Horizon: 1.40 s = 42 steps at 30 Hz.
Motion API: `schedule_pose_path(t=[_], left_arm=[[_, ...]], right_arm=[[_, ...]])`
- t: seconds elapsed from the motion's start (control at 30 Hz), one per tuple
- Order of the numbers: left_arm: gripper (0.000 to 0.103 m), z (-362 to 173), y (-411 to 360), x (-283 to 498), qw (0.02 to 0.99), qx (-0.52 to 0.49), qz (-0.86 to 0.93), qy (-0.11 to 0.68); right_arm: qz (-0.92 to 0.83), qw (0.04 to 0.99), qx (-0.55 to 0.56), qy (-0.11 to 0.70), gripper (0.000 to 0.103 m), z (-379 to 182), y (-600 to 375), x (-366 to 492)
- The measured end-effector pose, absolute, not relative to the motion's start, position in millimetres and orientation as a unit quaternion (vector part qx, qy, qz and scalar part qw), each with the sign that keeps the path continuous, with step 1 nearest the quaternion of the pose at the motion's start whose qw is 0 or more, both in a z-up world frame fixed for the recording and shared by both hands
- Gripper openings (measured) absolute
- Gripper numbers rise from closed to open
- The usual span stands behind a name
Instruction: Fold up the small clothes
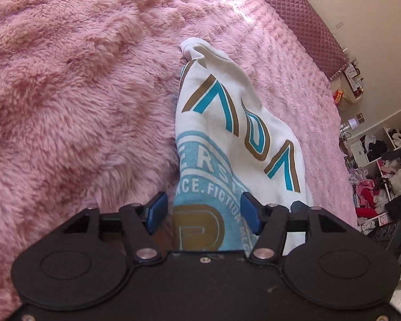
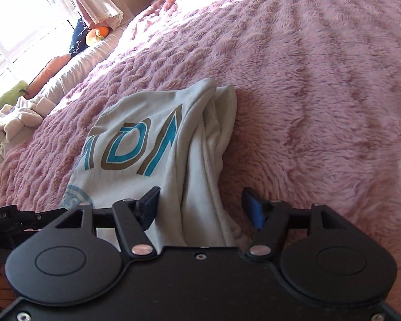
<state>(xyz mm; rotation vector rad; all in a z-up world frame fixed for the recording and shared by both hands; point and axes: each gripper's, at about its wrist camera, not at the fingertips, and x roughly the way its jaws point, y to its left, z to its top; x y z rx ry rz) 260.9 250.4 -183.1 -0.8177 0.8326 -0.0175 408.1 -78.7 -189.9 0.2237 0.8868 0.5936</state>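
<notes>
The white printed shirt (image 1: 227, 123) lies folded lengthwise in a narrow strip on the pink fluffy bedspread (image 1: 80, 93), well away from its edges. Both the left gripper (image 1: 204, 211) and the right gripper (image 2: 200, 206) stand released, cloth between their pads but unpinched. The next fold would go best with each pinching a near corner through all layers, keeping the side edges aligned.

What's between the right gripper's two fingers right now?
A bunched fold of the white shirt lies between the open right gripper's fingers, with the pads off it; the right wrist view shows it.
</notes>
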Motion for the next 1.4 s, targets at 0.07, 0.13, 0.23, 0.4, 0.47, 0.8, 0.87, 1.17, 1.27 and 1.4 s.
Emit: schedule_pose_path(t=[0.07, 0.13, 0.23, 0.4, 0.47, 0.8, 0.87, 1.17, 1.27, 1.4], left_arm=[[0.064, -184, 242, 244, 0.829, -0.381, -0.023, 0.409], [0.064, -189, 229, 223, 0.822, -0.386, -0.034, 0.416], [0.064, -197, 213, 214, 0.824, -0.377, -0.036, 0.421], [0.063, -199, 198, 217, 0.829, -0.368, -0.024, 0.421], [0.062, -199, 196, 217, 0.826, -0.369, -0.017, 0.425], [0.039, -189, 188, 237, 0.83, -0.343, 0.01, 0.44], [0.03, -184, 187, 241, 0.831, -0.34, 0.013, 0.44], [0.019, -163, 190, 231, 0.834, -0.349, -0.009, 0.427], [0.025, -179, 184, 227, 0.839, -0.314, -0.008, 0.445], [0.04, -189, 184, 223, 0.841, -0.292, -0.004, 0.455]], right_arm=[[0.289, 0.846, 0.111, 0.434, 0.066, -191, -91, 396], [0.288, 0.849, 0.1, 0.432, 0.066, -193, -97, 379], [0.284, 0.849, 0.099, 0.435, 0.066, -195, -98, 365], [0.272, 0.852, 0.09, 0.439, 0.066, -196, -92, 358], [0.268, 0.855, 0.072, 0.437, 0.063, -194, -85, 357], [0.269, 0.863, 0.013, 0.426, 0.029, -179, -69, 349], [0.269, 0.863, 0.014, 0.427, 0.026, -176, -69, 349], [0.28, 0.86, 0.046, 0.424, 0.017, -159, -86, 341], [0.28, 0.855, 0.044, 0.434, 0.017, -172, -92, 337], [0.273, 0.86, -0.008, 0.43, 0.037, -193, -92, 329]])
